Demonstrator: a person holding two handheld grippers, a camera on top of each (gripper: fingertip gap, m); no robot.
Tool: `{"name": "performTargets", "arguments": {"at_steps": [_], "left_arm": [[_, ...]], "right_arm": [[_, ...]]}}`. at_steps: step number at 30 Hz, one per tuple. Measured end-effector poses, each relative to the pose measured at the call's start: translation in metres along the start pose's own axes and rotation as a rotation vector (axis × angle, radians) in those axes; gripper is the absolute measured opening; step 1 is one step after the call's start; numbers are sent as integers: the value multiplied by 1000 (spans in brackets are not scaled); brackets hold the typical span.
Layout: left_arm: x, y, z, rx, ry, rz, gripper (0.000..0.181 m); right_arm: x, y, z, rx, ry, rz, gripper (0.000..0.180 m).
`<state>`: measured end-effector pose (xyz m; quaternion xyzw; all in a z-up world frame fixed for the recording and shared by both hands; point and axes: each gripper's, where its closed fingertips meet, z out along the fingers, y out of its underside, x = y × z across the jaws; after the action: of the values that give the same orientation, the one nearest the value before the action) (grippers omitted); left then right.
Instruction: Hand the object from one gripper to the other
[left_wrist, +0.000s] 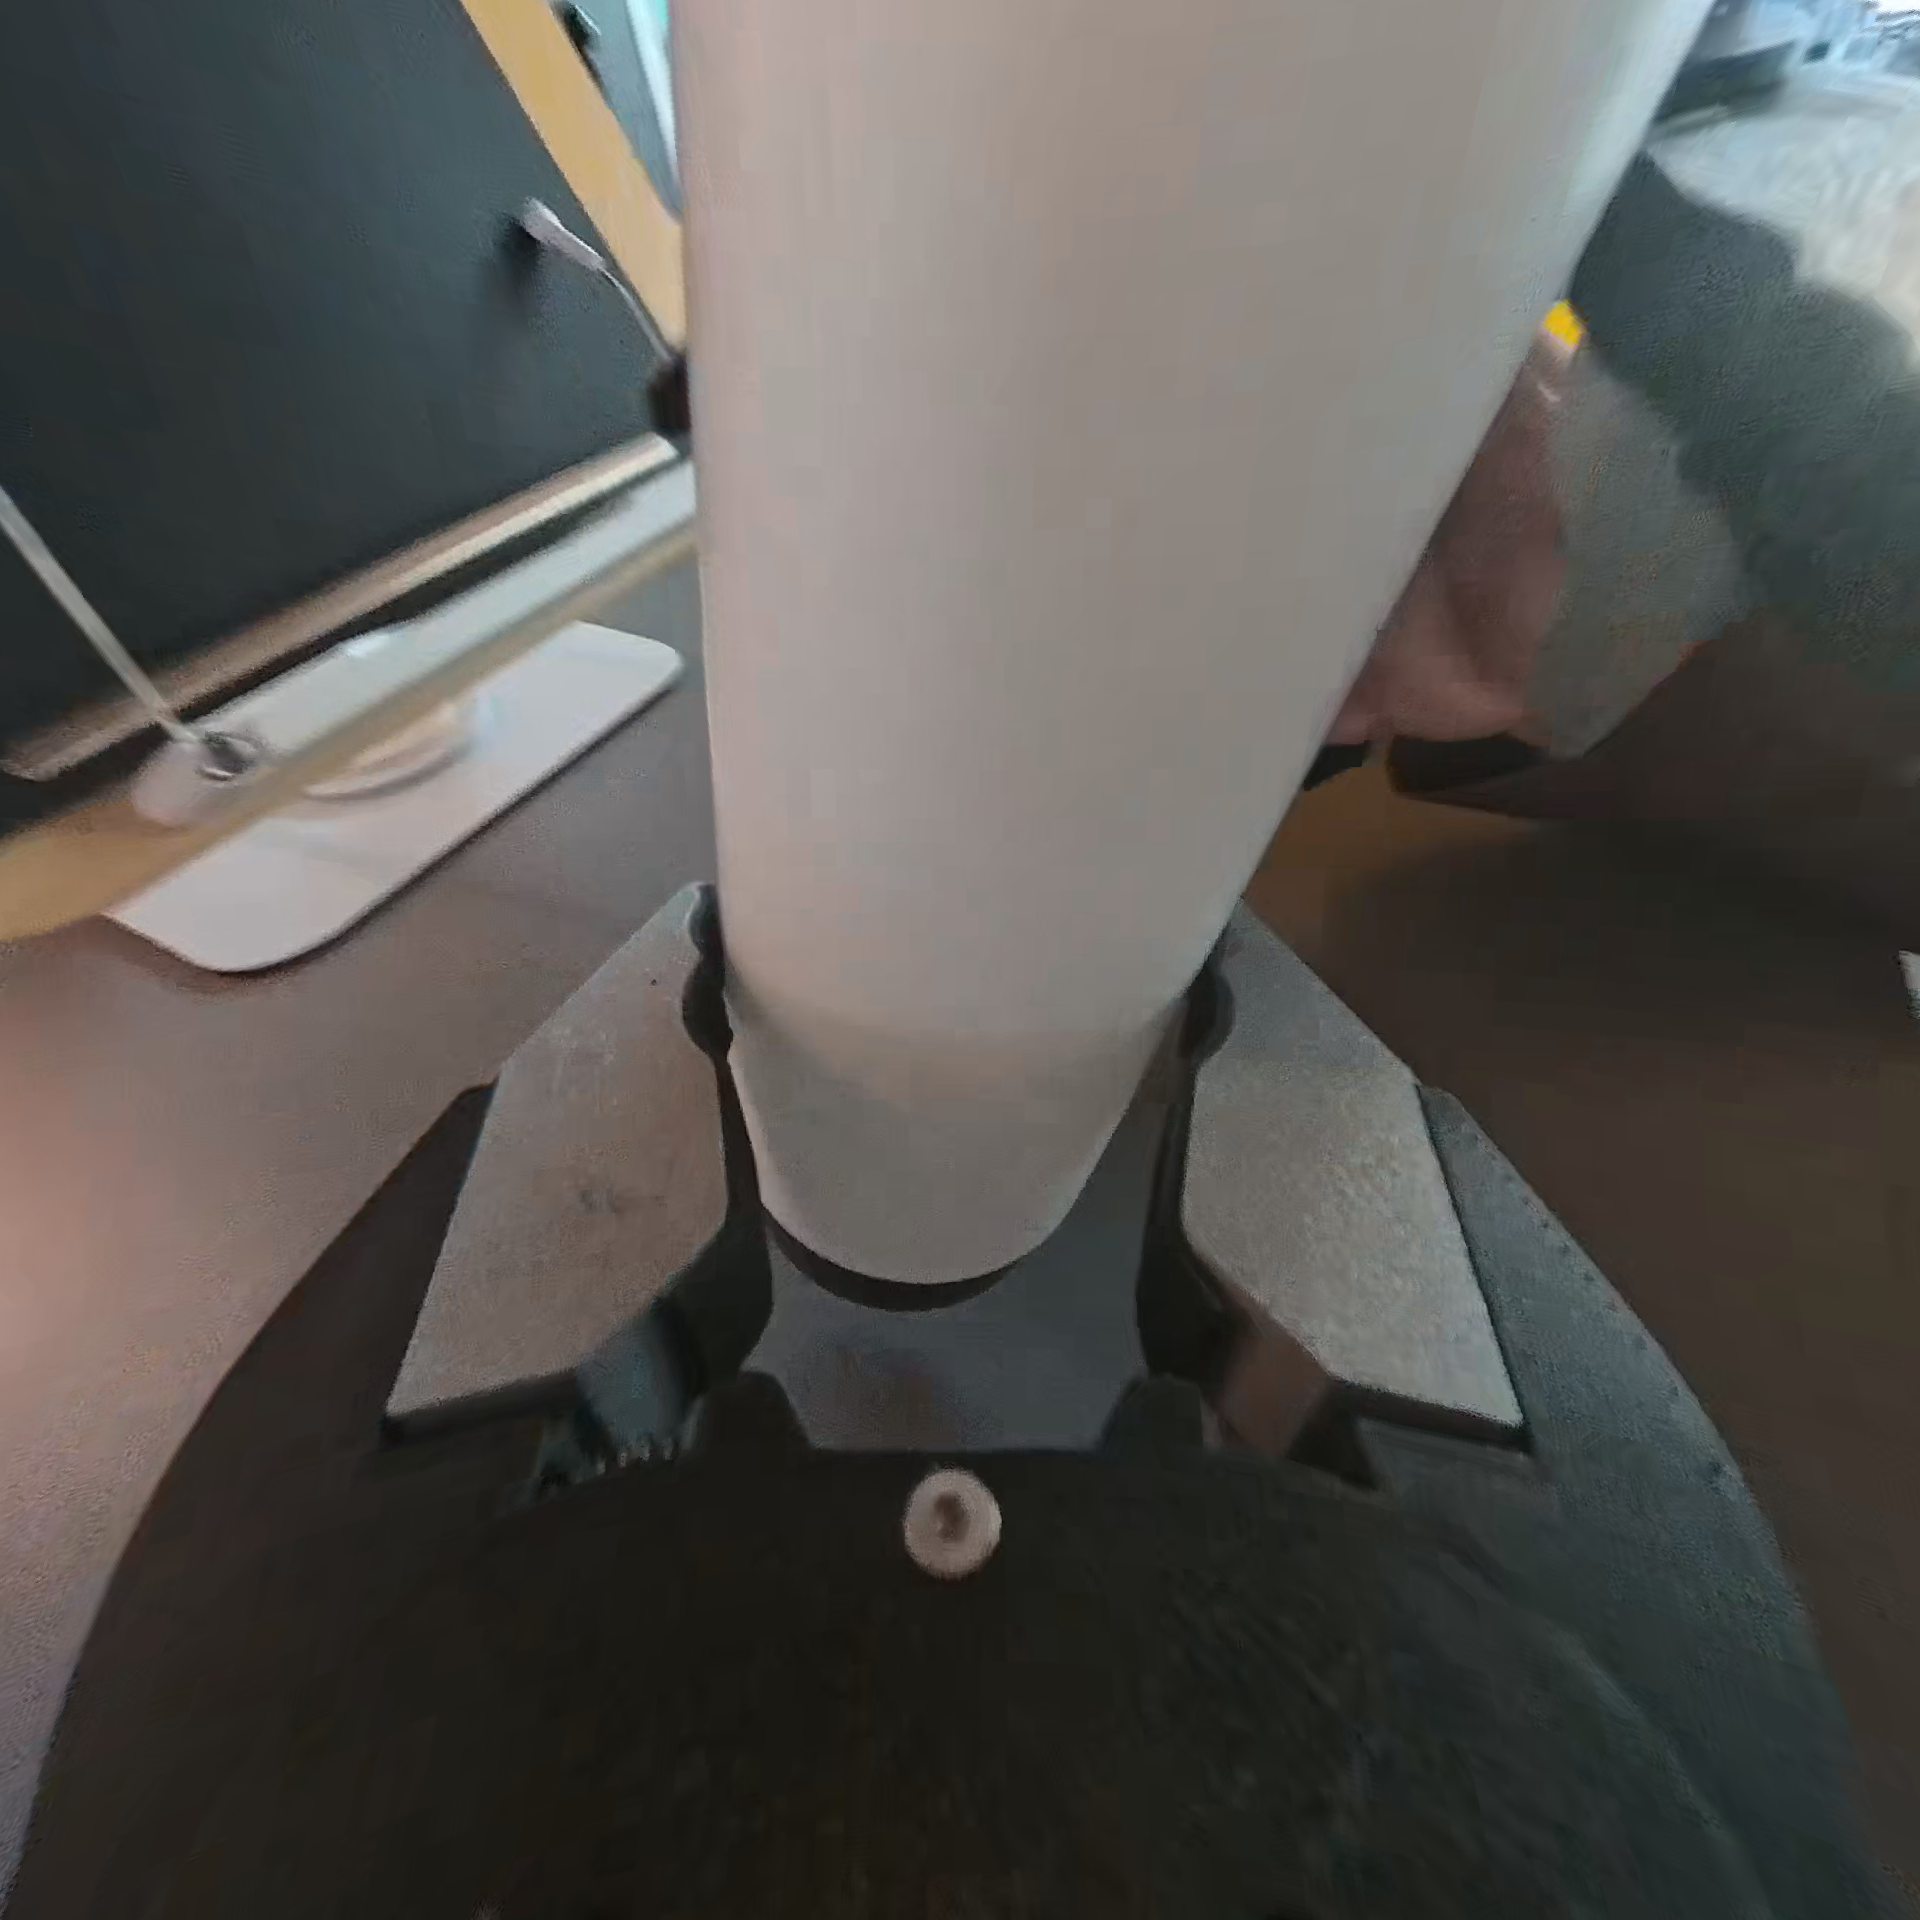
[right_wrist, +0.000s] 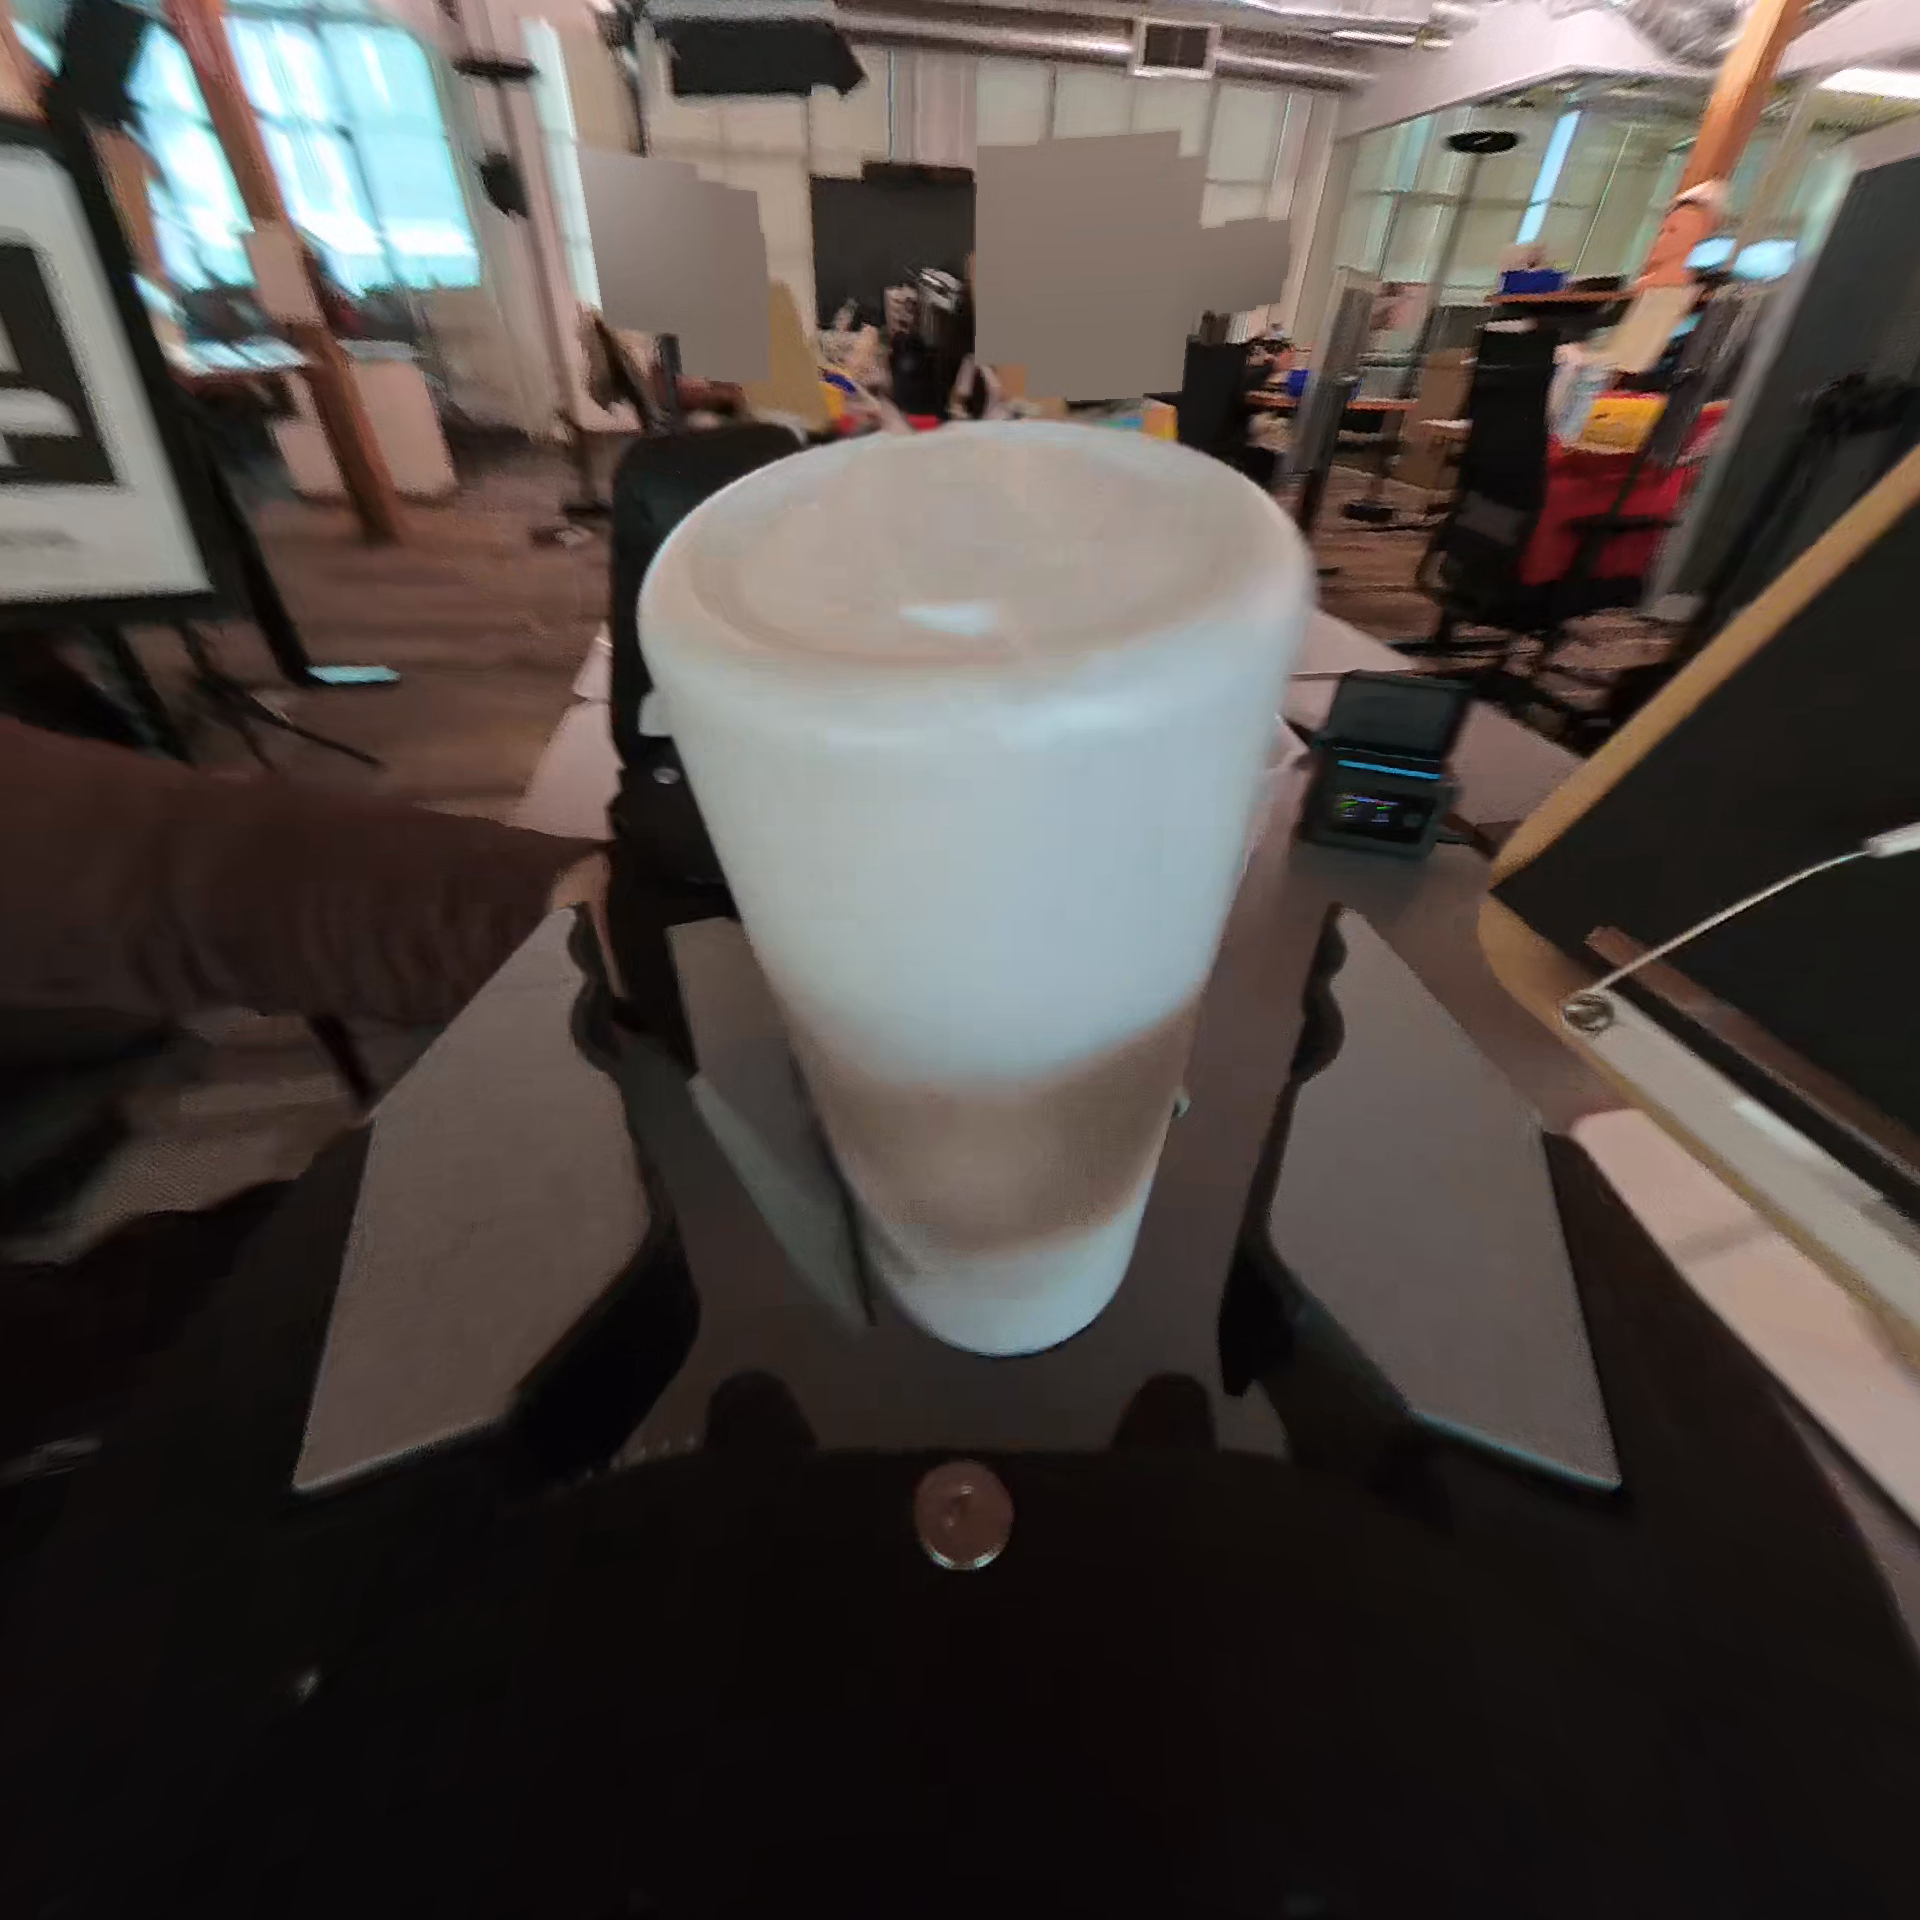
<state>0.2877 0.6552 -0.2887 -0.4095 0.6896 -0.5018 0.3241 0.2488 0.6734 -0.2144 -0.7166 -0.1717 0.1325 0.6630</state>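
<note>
A white paper cup (left_wrist: 1039, 520) with a lid and a brown sleeve is held upright above the dark table (left_wrist: 312, 1091). My left gripper (left_wrist: 966, 935) is shut on the cup's lower end, with both black pads pressed against its sides. In the right wrist view the cup (right_wrist: 966, 883) stands between the wide-open fingers of my right gripper (right_wrist: 961, 935), apart from both. The left gripper's grey finger (right_wrist: 769, 1143) lies against the cup's left side, with a brown sleeve (right_wrist: 260, 883) behind it. A hand (left_wrist: 1455, 623) on the right gripper shows past the cup in the left wrist view.
A dark monitor (left_wrist: 260, 312) on a white stand (left_wrist: 416, 810) with a cable sits left of the cup in the left wrist view, and at the right edge of the right wrist view (right_wrist: 1766, 675). A small device with a lit screen (right_wrist: 1382, 769) stands on the table. A cluttered workroom lies behind. Spacing between my two grippers at the tips: around 8 cm. Both grippers' tips are roughly 20 cm from the dark monitor (left_wrist: 260, 312).
</note>
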Motion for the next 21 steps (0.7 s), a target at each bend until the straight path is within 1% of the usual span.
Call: {"name": "performTargets", "arguments": {"at_steps": [2, 3, 5, 7, 10, 11, 13, 15, 18, 20, 21], "left_arm": [[11, 6, 6, -44, 31, 0, 88], [16, 10, 8, -66, 45, 16, 88], [22, 11, 10, -66, 68, 11, 87], [16, 6, 5, -30, 48, 17, 87], [9, -4, -10, 36, 75, -11, 88], [4, -7, -15, 52, 76, -35, 92], [-4, -16, -23, 100, 65, -70, 95], [-9, -25, -29, 161, 58, -104, 97], [-6, -30, -27, 182, 53, -114, 100], [-8, -31, -25, 192, 24, -113, 107], [-8, -32, -25, 198, 24, -116, 107]], "right_arm": [[-1, 6, 9, -25, 73, -85, 110], [-2, 8, 11, -44, 83, -126, 99], [-6, 11, 13, -91, 81, -154, 99], [1, 2, 7, -58, 154, -224, 99], [29, -11, -16, -69, 386, -377, 100], [40, -12, -24, -97, 474, -427, 100], [61, -9, -38, -178, 631, -513, 100], [76, 4, -43, -299, 722, -582, 100], [87, 25, -38, -474, 788, -707, 100], [88, 36, -31, -569, 796, -809, 99], [89, 39, -29, -608, 805, -859, 98]]}}
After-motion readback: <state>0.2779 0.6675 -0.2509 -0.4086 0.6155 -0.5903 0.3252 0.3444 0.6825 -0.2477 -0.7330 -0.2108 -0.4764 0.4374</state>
